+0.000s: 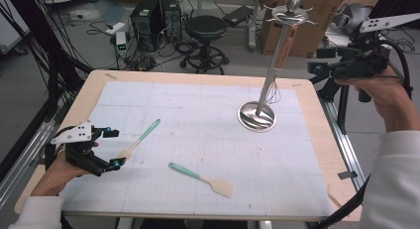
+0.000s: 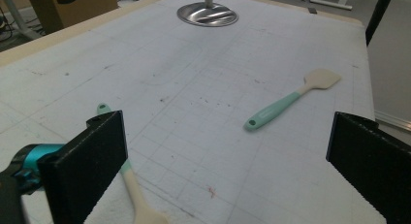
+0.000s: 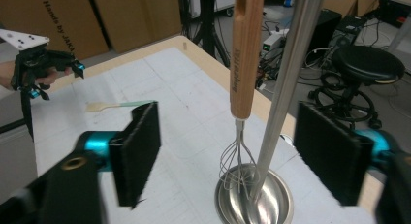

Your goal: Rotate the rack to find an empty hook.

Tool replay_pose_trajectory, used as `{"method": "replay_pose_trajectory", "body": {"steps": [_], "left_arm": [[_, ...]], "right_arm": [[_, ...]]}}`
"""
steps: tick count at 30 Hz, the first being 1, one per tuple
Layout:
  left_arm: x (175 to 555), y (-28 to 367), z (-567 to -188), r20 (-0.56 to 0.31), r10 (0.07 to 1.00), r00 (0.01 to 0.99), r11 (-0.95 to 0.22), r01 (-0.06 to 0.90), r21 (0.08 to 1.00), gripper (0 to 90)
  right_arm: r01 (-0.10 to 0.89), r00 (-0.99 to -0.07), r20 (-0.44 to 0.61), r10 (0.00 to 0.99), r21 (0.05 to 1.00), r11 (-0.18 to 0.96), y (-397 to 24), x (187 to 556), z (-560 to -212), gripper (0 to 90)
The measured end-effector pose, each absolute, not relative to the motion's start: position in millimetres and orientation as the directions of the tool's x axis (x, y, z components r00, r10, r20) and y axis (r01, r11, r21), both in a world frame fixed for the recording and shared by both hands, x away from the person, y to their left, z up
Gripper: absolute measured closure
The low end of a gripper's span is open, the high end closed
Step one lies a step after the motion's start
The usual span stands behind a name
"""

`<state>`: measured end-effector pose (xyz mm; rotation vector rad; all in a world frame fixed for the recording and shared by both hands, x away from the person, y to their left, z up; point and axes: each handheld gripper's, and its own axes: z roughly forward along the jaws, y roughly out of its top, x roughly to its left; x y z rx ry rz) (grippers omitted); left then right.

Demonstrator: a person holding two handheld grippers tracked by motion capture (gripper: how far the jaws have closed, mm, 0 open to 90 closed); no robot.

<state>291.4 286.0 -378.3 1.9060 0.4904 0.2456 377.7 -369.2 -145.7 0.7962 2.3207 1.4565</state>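
whisk (image 3: 245, 54) between right tool (image 3: 232, 156) jaws, ungripped

Between the right claw (image 3: 228, 156) jaws stand the whisk (image 3: 245, 54) and stand pole (image 3: 286, 83); surface (image 3: 184, 103) beyond lies open.

Beyond my table (image 1: 89, 92) I see a black stool (image 1: 205, 28), computer towers (image 1: 156, 16), cardboard boxes (image 1: 322, 21) and cables across grey floor (image 1: 99, 45).

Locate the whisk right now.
The whisk hangs on the steel stand at the table's far right, between the right tool's open jaws in the right gripper view.
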Motion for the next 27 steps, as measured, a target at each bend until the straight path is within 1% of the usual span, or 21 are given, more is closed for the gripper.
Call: {"method": "replay_pose_trajectory", "body": {"steps": [2, 4, 8, 11, 12, 19, 27], "left_arm": [[292, 286, -378, -0.059, 0.447, 0.893, -0.313, 0.217, 0.925, 1.7], [292, 287, -378, -0.06, 0.447, 0.893, -0.312, 0.218, 0.925, 1.7], [292, 287, -378, -0.062, 0.449, 0.891, -0.31, 0.221, 0.925, 1.6], [292, 286, -378, -0.063, 0.446, 0.893, -0.313, 0.221, 0.924, 1.7], [292, 286, -379, -0.062, 0.445, 0.893, -0.315, 0.222, 0.923, 1.7], [292, 286, -378, -0.062, 0.443, 0.894, -0.315, 0.22, 0.923, 1.7], [292, 287, -378, -0.062, 0.441, 0.896, -0.313, 0.218, 0.925, 1.7]], "right_arm": [[0.306, -0.795, 0.054, 0.604, 0.896, 0.323, -371, 378, -144, 44.8], [0.308, -0.789, 0.064, 0.611, 0.902, 0.303, -372, 379, -143, 54.0], [0.317, -0.777, 0.06, 0.627, 0.898, 0.307, -373, 380, -141, 75.3], [0.32, -0.765, 0.058, 0.642, 0.899, 0.299, -373, 383, -139, 87.4], [0.319, -0.765, 0.06, 0.641, 0.9, 0.296, -372, 384, -138, 89.2], [0.312, -0.778, 0.05, 0.626, 0.896, 0.316, -362, 393, -132, 89.2], [0.3, -0.767, 0.047, 0.64, 0.908, 0.292, -353, 400, -122, 89.3]]}}
